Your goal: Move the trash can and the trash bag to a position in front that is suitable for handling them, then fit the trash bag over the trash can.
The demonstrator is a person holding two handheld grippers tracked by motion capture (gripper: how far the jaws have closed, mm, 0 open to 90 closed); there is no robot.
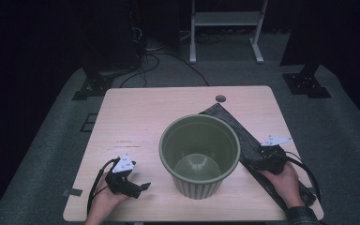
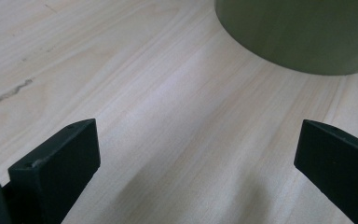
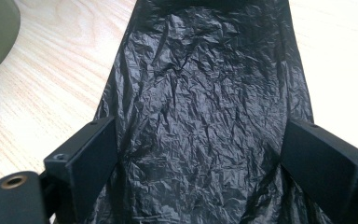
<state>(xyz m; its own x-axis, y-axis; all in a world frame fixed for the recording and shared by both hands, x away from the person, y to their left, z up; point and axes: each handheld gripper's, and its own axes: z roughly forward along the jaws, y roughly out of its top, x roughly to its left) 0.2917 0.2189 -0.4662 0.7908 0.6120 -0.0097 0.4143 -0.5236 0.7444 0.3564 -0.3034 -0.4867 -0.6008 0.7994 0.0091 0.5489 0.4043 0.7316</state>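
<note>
**Both grippers open; right one over the black bag, left one low beside the bin**

Table: light wood, seen from above. A green ribbed plastic bin stands upright near the middle, mouth up, nothing visible inside. A black plastic bag lies flat on the wood to the right of the bin; its far corner points toward a small round hole in the tabletop, and it runs back to the near right edge. One edge of the bag passes just beside the bin; whether it goes under the base cannot be told.

Right gripper: held in the right hand over the near part of the bag. In the right gripper view its jaws stand wide apart, with crinkled black film spanning the gap and passing beneath them. The pads do not press on it, so nothing is gripped.

Left gripper: held in the left hand at the near left of the table, left of the bin. Jaws wide apart, bare wood between them, nothing held. In the left gripper view the bin's green wall sits ahead, apart from the jaws.
</note>
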